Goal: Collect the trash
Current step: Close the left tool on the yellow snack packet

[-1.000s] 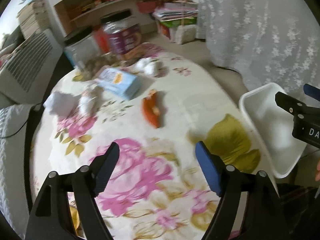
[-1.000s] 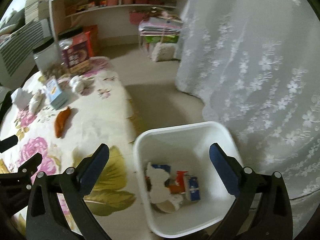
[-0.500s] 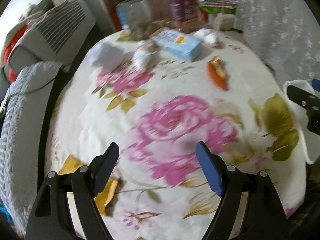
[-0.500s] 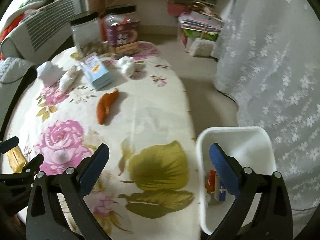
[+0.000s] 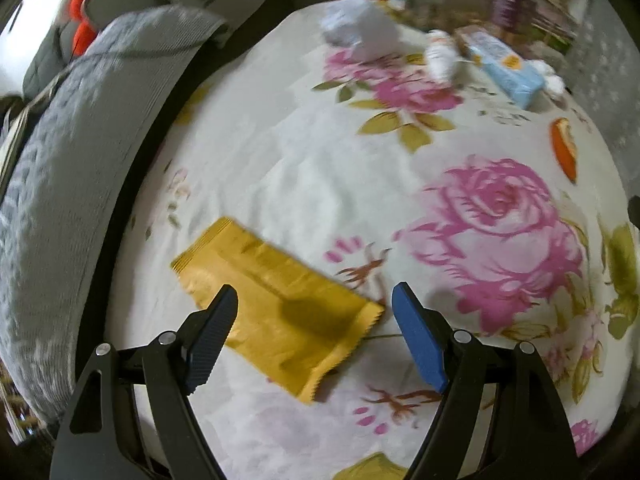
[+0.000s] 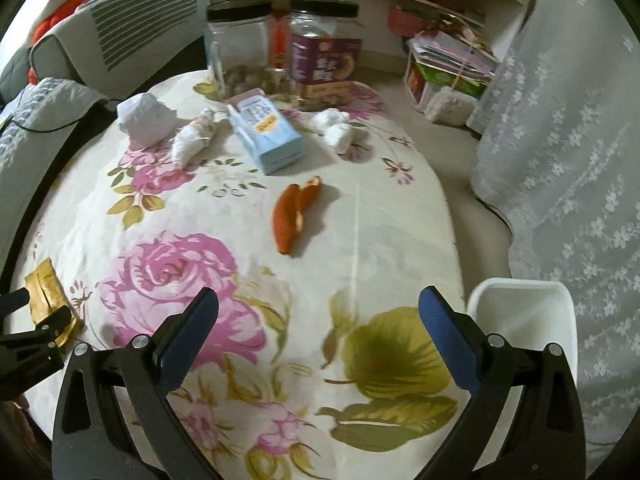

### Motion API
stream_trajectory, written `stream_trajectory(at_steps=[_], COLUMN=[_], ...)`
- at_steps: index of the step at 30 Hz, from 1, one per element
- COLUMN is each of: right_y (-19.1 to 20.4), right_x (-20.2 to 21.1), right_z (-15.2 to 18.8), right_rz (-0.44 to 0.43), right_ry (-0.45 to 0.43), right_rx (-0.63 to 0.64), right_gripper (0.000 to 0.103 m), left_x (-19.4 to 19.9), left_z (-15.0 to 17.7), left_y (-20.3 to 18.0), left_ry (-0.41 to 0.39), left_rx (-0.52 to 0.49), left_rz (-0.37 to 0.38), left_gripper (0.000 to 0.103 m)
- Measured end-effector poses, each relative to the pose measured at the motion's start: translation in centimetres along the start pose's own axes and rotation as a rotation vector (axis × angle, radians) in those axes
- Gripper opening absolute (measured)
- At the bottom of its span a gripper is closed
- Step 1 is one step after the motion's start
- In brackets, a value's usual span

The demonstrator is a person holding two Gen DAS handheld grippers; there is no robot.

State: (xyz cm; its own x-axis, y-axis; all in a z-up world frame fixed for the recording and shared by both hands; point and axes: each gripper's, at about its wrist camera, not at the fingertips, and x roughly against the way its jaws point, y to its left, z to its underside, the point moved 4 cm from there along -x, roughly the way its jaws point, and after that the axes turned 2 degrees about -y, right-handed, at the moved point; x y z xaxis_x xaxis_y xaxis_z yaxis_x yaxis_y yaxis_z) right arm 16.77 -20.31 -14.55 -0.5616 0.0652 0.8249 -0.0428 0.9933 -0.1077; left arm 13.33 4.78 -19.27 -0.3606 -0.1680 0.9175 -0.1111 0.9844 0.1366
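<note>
Showing only rightward: white bin [image 6: 524, 312] beside floral table [image 6: 320, 240].

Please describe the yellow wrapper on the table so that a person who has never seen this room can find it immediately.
Start at the round table with the flowered cloth. Go to its edge beside the grey padded seat. The yellow wrapper lies flat there, under the open left gripper; it is the only flat golden packet with toothed ends, far from the white tissues and blue carton.

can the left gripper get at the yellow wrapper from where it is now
Probably yes: the left gripper is open, pointing down over the yellow wrapper, which lies flat on the tablecloth with nothing on or against it.
</note>
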Motion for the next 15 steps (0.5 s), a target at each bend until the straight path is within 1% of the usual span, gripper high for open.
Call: stream_trajectory(at_steps=[2,6,7,9,10,11,13,14,15], right_y=[0.7,1.7,1.9,2.3,2.3,2.5,2.6,2.6,2.6], right_x=[-0.2,-0.5,-0.6,-0.8,-0.8,-0.9,-0.9,-1.0,-1.0], right_z=[-0.2,-0.4,-0.5,-0.5,-0.5,-0.5,-0.5,-0.5,-0.5], right_rz=[-0.006,-0.009,-0.009,-0.008,-0.007,-0.005,0.002,0.005,0.009], right_ry=[0.002,0.008,0.009,0.012,0.013,0.015,0.016,0.016,0.017], right_rx=[0.009,0.025,0.027,0.034,0.037,0.041,0.051,0.053,0.055], right_gripper=[0.096,0.096,0.096,0.096,0.096,0.096,0.096,0.096,0.096], left_x=[-0.4,-2.1,-2.5,-3.4,-3.7,-3.9,-3.9,-3.9,-3.7], left_z=[0.1,0.5,0.7,0.8,0.8,0.7,0.5,0.4,0.3], left_y=[0.8,2.7,3.2,3.9,4.0,4.0,3.6,3.2,2.4], left_ry=[0.016,0.085,0.105,0.141,0.153,0.158,0.153,0.151,0.144], left_rx=[0.028,0.115,0.141,0.194,0.206,0.206,0.175,0.155,0.125], left_rz=[0.004,0.039,0.051,0.097,0.117,0.124,0.122,0.128,0.137], left_gripper=[0.078,0.078,0.078,0.083,0.083,0.083,0.083,0.08,0.073])
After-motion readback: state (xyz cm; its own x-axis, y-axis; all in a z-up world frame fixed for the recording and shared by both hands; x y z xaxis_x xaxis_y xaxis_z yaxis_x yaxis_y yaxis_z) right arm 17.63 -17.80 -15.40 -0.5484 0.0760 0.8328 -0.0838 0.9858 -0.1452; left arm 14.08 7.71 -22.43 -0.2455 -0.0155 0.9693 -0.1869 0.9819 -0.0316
